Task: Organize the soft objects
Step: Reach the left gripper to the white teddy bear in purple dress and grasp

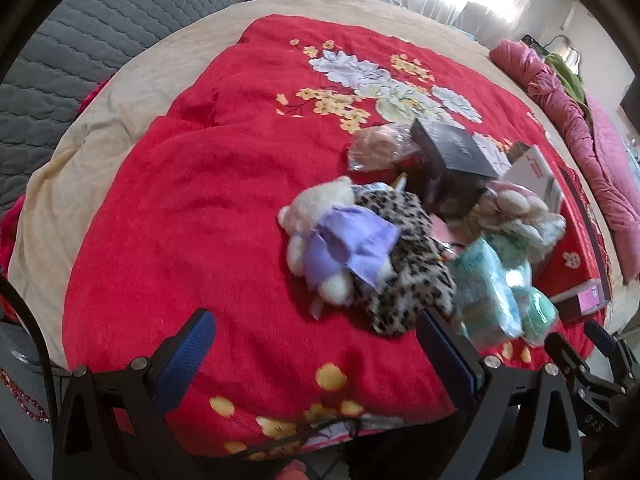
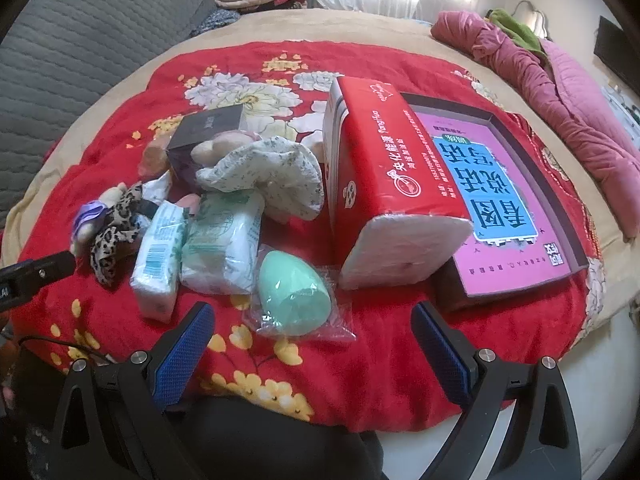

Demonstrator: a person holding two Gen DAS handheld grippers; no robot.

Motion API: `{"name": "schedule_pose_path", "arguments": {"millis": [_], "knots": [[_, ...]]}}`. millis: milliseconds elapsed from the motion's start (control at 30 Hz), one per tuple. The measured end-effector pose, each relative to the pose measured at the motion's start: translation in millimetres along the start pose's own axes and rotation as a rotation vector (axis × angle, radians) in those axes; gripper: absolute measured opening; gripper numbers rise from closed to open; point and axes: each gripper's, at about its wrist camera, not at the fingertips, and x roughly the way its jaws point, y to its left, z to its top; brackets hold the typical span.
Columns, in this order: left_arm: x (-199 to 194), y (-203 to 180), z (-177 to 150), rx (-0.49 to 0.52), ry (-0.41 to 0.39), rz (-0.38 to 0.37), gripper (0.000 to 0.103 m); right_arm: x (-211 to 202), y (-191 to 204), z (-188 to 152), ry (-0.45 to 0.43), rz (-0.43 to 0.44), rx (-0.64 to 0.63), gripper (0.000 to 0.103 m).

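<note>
Both tongs, left tongs [image 1: 316,354] and right tongs [image 2: 316,344], gape empty; red tissue pack [image 2: 384,168] reads "YongHao".

Cream plush bear [image 1: 320,236] in a lilac dress lies on its side atop leopard-print fabric [image 1: 404,264]. Two wrapped tissue packs [image 2: 192,244] lie side by side. Bagged mint sponge egg [image 2: 294,294] rests just beside them.

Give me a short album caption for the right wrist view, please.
Open right gripper hovers before a bagged mint-green sponge, tissue packs and a red tissue box on a red floral blanket.
</note>
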Motion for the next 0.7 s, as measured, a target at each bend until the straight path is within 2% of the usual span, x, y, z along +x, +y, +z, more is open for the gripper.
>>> {"name": "schedule_pose_path", "arguments": {"millis": [133, 400, 467, 500, 533, 633, 700], "knots": [[6, 12, 17, -0.033, -0.006, -0.019, 0.101, 4, 1, 1, 0.006, 0.004, 0.002, 0.098], [38, 13, 48, -0.090, 0.069, -0.088, 0.101, 14, -1, 2, 0.032, 0.016, 0.025, 0.098], [48, 11, 49, -0.094, 0.101, -0.103, 0.097, 17, -4, 2, 0.041, 0.021, 0.033, 0.098], [54, 13, 50, -0.113, 0.109, -0.114, 0.090, 18, -5, 2, 0.042, 0.020, 0.037, 0.098], [57, 15, 51, -0.130, 0.113, -0.126, 0.088, 20, -5, 2, 0.044, 0.019, 0.039, 0.096], [69, 22, 51, -0.162, 0.141, -0.152, 0.086, 25, -5, 4, 0.049, 0.010, 0.036, 0.093], [71, 24, 50, -0.171, 0.142, -0.170, 0.084, 28, -3, 5, 0.051, 0.009, 0.027, 0.087]]}}
